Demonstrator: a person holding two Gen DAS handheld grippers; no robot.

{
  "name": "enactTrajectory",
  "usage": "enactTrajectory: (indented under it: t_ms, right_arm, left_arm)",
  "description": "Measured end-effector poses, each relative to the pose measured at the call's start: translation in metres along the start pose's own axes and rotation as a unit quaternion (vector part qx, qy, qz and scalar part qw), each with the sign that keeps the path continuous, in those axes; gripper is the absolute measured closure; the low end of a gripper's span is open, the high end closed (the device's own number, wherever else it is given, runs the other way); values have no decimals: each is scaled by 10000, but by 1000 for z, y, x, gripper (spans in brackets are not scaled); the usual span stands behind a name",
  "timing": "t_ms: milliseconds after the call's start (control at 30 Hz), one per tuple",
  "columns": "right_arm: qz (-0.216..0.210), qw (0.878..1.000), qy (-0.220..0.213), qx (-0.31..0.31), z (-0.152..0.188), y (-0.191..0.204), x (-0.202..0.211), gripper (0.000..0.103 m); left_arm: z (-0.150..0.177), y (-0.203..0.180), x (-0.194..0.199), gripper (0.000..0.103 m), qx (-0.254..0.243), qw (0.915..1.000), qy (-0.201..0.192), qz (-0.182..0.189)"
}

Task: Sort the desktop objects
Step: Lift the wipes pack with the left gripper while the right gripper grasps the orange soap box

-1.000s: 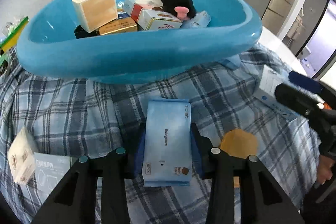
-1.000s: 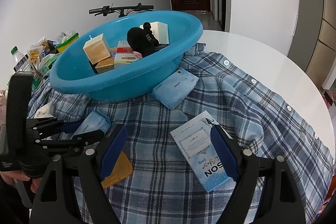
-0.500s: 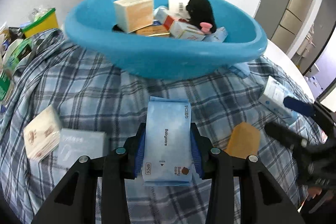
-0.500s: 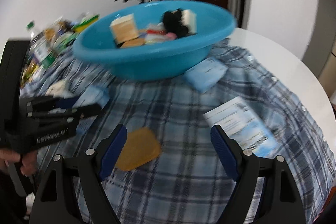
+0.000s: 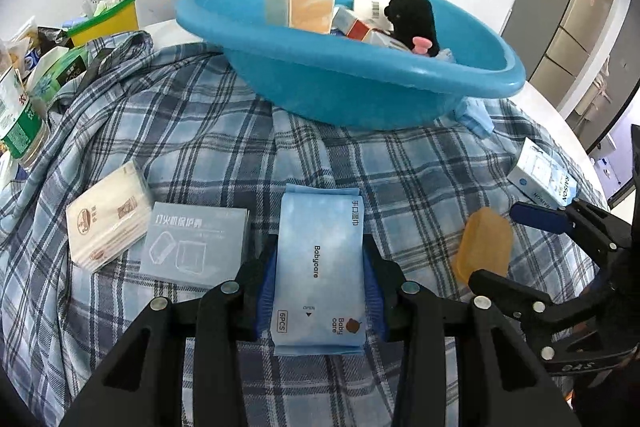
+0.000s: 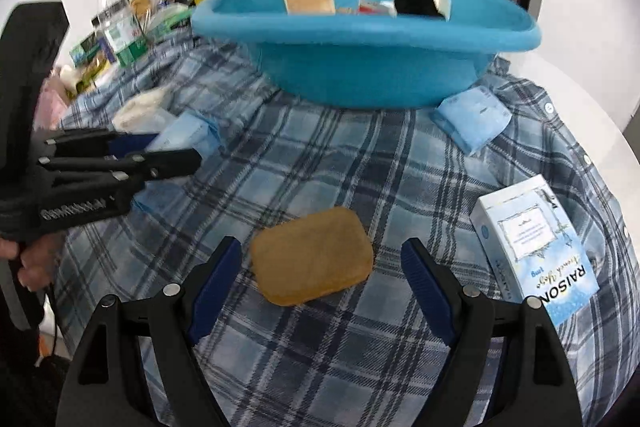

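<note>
My left gripper [image 5: 320,259] is shut on a pale blue Babycare wipes pack [image 5: 320,227], held above the plaid cloth in front of the blue basin [image 5: 360,95]. In the basin lie a beige box [image 5: 300,5], a black plush toy [image 5: 412,19] and several small boxes. My right gripper [image 6: 320,251] stands open just over an orange sponge [image 6: 312,259] on the cloth. The sponge sits between the blue pads without touching them. In the right wrist view, the left gripper [image 6: 176,151] with its pack [image 6: 188,131] is at the left.
A white RAISON box [image 6: 532,243] lies right of the sponge. A second blue pack [image 6: 472,115] leans at the basin's foot. A tissue pack [image 5: 108,215] and a grey box [image 5: 196,243] lie left of my left gripper. A bottle [image 6: 116,23] and snacks crowd the far left edge.
My left gripper has drawn back from the basin with the wipes pack still held. My right gripper has swung left and sunk, from near the RAISON box to over the orange sponge.
</note>
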State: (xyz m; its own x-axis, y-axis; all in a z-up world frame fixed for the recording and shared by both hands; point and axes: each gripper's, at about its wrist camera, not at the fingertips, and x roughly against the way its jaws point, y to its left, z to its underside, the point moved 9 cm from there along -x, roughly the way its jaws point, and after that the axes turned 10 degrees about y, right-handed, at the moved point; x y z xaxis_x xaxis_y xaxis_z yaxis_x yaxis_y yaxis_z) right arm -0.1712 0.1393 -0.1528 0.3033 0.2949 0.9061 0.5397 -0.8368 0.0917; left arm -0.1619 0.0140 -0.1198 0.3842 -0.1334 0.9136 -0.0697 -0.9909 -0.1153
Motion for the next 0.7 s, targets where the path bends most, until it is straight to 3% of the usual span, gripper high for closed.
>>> enactTrajectory:
  t_ms: [200, 233, 267, 400, 700]
  right_arm:
    - [-11, 9999, 107, 26, 1, -2, -7, 22]
    - [-4, 9999, 103, 47, 1, -1, -8, 25]
    - [35, 9999, 85, 67, 0, -2, -8, 40]
    - [-183, 9998, -24, -7, -3, 1, -3, 41]
    - [456, 9931, -440, -982, 4, -33, 18, 41]
  left_arm:
    - [2, -5, -4, 62, -21, 10000, 33, 61]
    - [2, -6, -4, 62, -40, 10000, 36, 65]
    - [2, -7, -4, 62, -50, 10000, 35, 69]
    - [3, -8, -3, 62, -63, 9999, 53, 60]
    - [3, 1, 4, 62, 220, 9997, -81, 7]
